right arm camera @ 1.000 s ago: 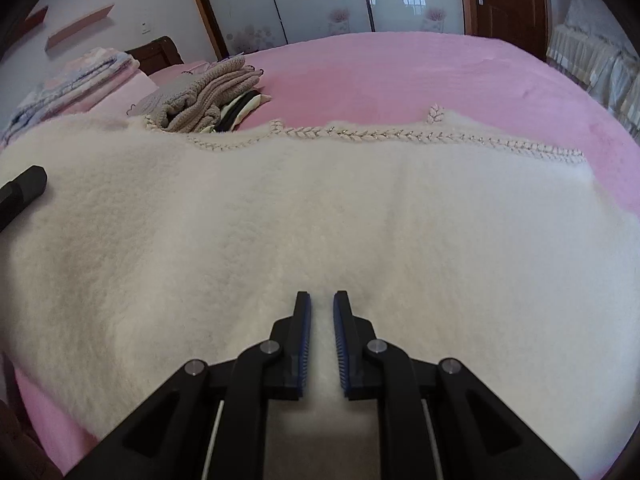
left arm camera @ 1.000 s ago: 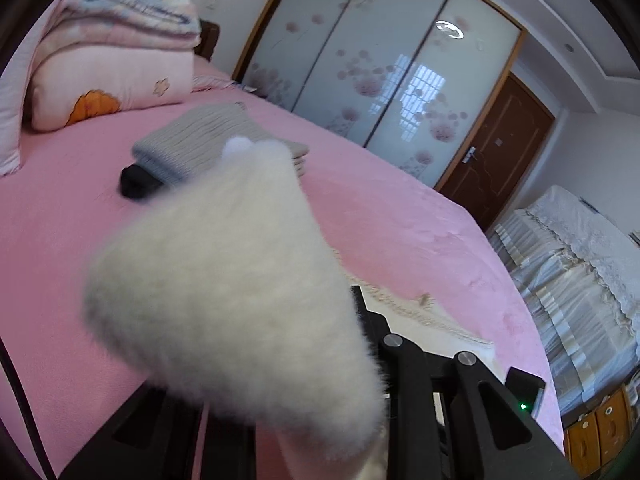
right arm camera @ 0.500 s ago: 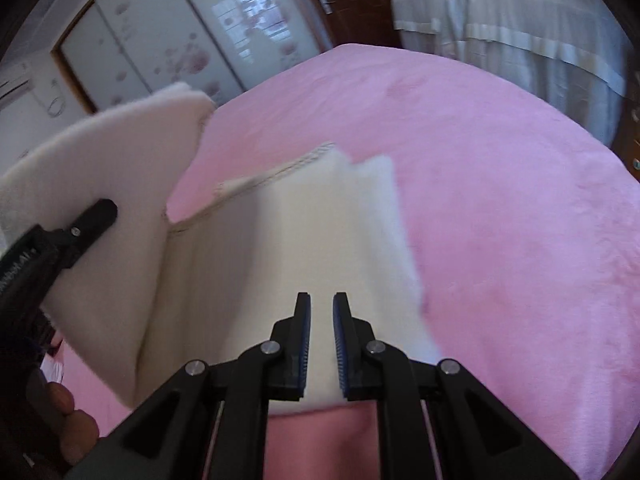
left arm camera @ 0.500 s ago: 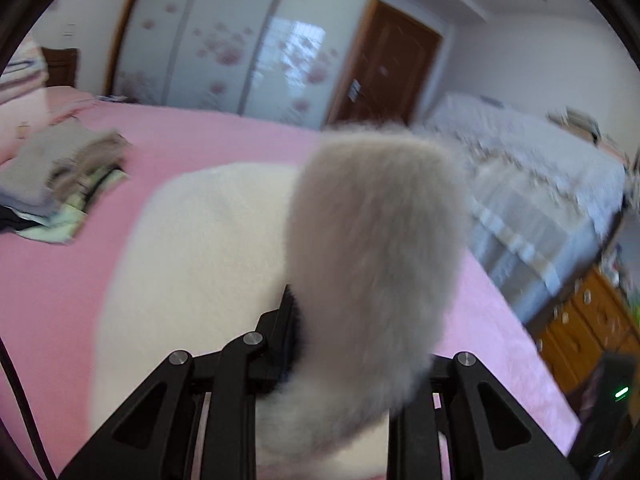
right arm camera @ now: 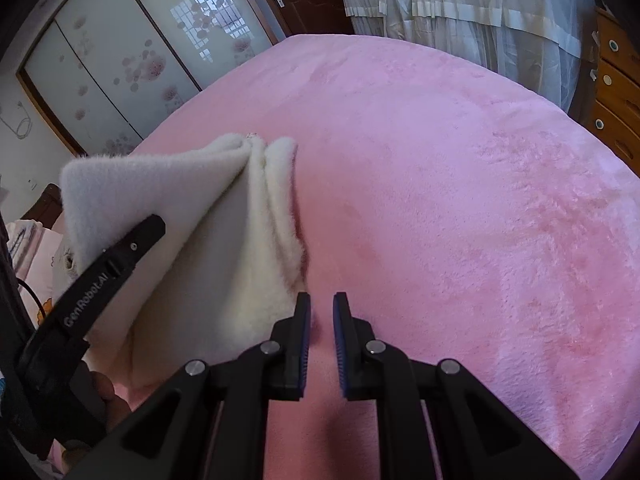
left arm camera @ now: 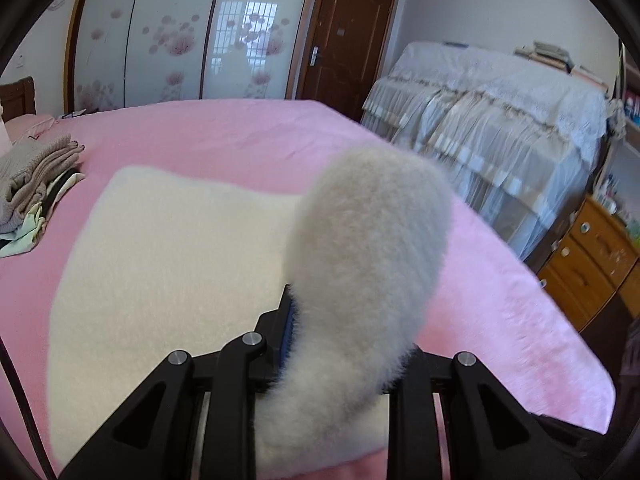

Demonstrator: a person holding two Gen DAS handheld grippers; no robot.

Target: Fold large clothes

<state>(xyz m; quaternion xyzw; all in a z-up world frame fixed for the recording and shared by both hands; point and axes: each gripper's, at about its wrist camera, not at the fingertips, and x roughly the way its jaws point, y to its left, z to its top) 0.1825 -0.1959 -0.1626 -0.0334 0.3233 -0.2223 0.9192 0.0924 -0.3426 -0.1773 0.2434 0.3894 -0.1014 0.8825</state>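
left tool [left arm camera: 348, 336]: clamped on fluffy cream fleece garment [left arm camera: 168, 264] | right tool [right arm camera: 321, 322]: closed, empty, over plush pink bed [right arm camera: 460, 208] | garment folded, flat

place: home bedroom | landmark: pink bed [left arm camera: 224, 136] filling the room's middle | behind it: floral sliding wardrobe [left arm camera: 176, 36] standing, brown door [left arm camera: 344, 36] beside it | right of bed: lace-covered furniture [left arm camera: 500, 120], wooden drawers [left arm camera: 592, 256] sitting | on bed, left: folded clothes pile [left arm camera: 32, 184] lying
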